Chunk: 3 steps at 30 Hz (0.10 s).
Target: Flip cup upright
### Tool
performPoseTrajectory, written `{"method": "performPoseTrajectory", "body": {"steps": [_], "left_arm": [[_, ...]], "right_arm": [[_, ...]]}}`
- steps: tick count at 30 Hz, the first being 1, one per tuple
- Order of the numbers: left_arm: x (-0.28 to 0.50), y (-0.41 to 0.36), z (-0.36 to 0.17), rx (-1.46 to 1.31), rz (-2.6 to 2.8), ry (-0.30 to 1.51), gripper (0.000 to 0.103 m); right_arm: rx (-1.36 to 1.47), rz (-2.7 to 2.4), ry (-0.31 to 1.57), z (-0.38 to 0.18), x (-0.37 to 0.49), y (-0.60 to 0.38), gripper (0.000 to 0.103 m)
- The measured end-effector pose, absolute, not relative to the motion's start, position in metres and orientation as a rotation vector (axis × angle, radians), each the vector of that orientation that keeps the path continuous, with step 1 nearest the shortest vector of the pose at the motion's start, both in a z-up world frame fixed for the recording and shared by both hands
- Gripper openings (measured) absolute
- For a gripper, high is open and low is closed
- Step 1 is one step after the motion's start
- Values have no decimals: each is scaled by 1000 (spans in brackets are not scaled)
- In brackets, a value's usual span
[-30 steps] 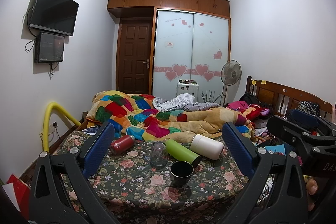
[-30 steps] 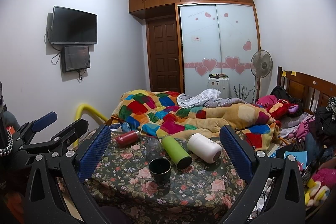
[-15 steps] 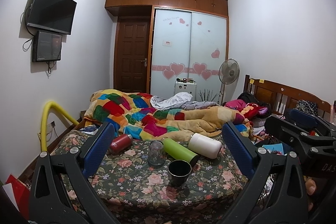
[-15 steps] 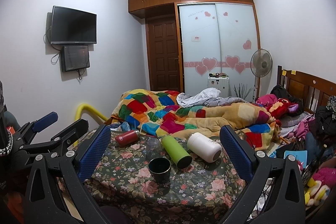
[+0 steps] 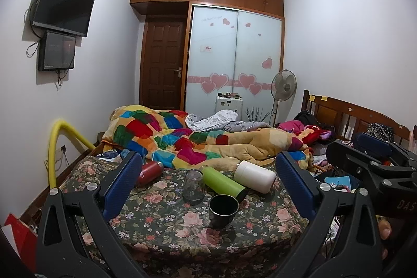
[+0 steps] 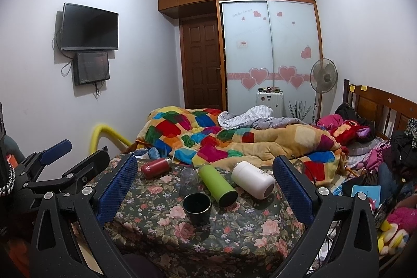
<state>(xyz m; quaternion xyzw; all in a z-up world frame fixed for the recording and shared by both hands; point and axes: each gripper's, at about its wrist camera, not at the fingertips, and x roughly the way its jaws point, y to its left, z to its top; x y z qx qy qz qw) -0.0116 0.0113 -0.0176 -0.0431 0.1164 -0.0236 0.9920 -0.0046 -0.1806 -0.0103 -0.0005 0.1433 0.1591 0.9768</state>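
Observation:
On a floral-covered table (image 5: pixel 161 228) a dark cup (image 5: pixel 223 210) stands upright, mouth up; it also shows in the right wrist view (image 6: pixel 196 209). Behind it a clear glass (image 5: pixel 193 186) stands mouth down. A green bottle (image 5: pixel 224 183), a white bottle (image 5: pixel 255 175) and a red bottle (image 5: pixel 149 172) lie on their sides. My left gripper (image 5: pixel 208 186) is open and empty, well short of the cups. My right gripper (image 6: pixel 206 186) is open and empty too, held back from the table.
A bed with a patchwork quilt (image 5: pixel 182 137) lies right behind the table. A yellow tube (image 5: pixel 56 147) arches at the left wall. The other gripper shows at the right (image 5: pixel 372 163) and at the left (image 6: pixel 52 163). Clutter fills the floor at right (image 6: pixel 378 189).
Both views have shifted only slightly; the left wrist view has tilted a little. The cups and bottles have not moved, and both grippers remain open.

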Motion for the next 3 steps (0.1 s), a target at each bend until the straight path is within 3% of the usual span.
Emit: {"method": "performPoseTrajectory", "body": {"steps": [3], "left_arm": [[-7,20,-22,-99,-52,244,103]], "right_arm": [[-10,317,305,-11,3,-175,103]]}}
